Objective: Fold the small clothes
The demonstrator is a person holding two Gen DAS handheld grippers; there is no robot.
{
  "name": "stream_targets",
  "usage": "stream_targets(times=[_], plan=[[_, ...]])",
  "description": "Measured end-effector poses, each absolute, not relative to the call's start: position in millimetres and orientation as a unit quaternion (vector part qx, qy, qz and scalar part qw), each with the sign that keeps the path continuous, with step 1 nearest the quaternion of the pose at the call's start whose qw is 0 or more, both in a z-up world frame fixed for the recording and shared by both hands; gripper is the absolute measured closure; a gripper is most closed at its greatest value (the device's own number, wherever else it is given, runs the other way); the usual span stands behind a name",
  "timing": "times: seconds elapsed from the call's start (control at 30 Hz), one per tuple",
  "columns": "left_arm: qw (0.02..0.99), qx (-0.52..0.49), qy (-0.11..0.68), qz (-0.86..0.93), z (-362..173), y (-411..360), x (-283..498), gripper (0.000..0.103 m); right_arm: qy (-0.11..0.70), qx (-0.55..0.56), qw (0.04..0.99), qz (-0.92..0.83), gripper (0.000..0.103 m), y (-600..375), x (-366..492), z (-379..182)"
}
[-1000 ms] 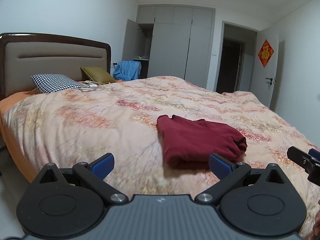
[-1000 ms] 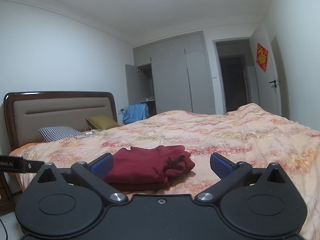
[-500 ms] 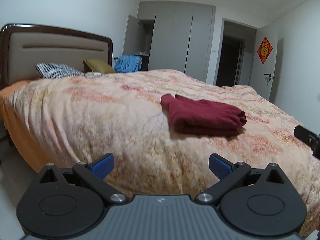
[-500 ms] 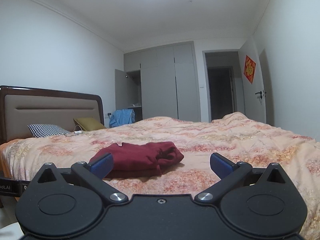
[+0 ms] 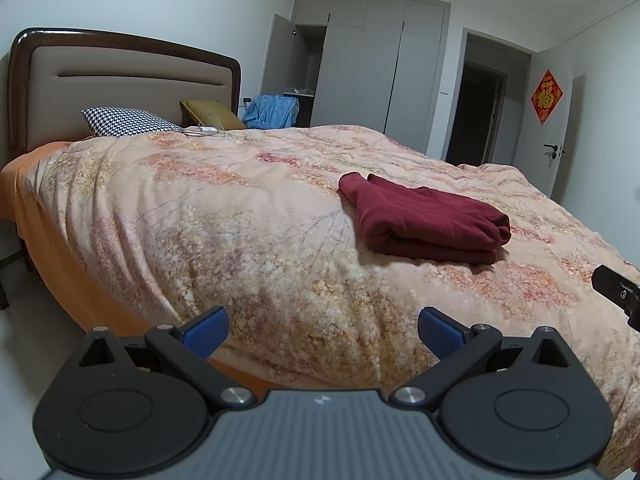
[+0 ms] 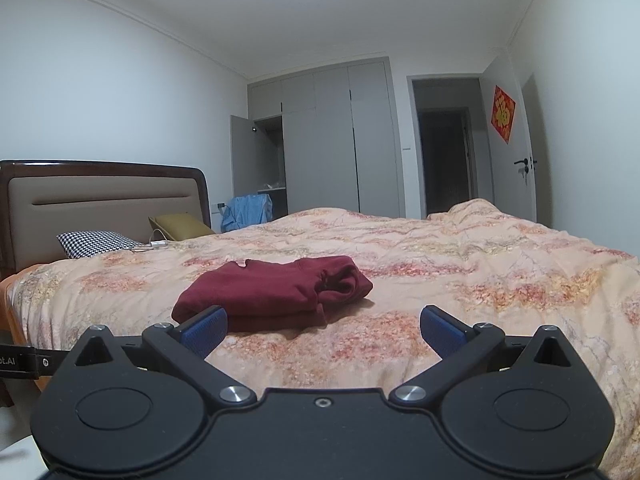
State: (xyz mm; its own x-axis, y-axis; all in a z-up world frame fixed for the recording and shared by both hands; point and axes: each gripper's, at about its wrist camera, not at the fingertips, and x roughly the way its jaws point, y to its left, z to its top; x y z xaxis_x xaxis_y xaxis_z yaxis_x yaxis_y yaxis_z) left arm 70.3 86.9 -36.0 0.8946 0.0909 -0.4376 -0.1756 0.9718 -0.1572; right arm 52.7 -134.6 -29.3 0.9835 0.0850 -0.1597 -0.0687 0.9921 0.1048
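A dark red garment [image 5: 424, 220] lies folded in a thick rectangle on the floral duvet [image 5: 240, 216] of a bed. In the right wrist view the same garment [image 6: 272, 292] sits just beyond the fingertips, a rolled edge on its right side. My left gripper [image 5: 322, 330] is open and empty, held off the near edge of the bed, well short of the garment. My right gripper [image 6: 322, 328] is open and empty too, low over the duvet [image 6: 480, 264]. A black part of the right tool [image 5: 618, 294] shows at the right edge of the left wrist view.
A padded headboard [image 5: 120, 76], a houndstooth pillow [image 5: 128, 122] and an olive cushion [image 5: 210, 114] stand at the bed's head, with a white cable beside them. Grey wardrobes [image 6: 340, 140], blue clothing [image 6: 248, 208] and a dark doorway [image 6: 444, 160] line the far wall.
Both grippers have drawn back and dropped lower from the bed; the garment has stayed folded in place. The left view has tilted and the right view shows more ceiling.
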Motion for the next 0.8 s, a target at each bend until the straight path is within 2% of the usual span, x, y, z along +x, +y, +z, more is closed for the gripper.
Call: stream_targets(times=[0.8], plan=[[0.968,-0.096,0.223,0.068,-38.7,86.2,71.0,0.0,0.092,0.056,0.993,0.037,0.0,-136.8,55.6,-31.1]])
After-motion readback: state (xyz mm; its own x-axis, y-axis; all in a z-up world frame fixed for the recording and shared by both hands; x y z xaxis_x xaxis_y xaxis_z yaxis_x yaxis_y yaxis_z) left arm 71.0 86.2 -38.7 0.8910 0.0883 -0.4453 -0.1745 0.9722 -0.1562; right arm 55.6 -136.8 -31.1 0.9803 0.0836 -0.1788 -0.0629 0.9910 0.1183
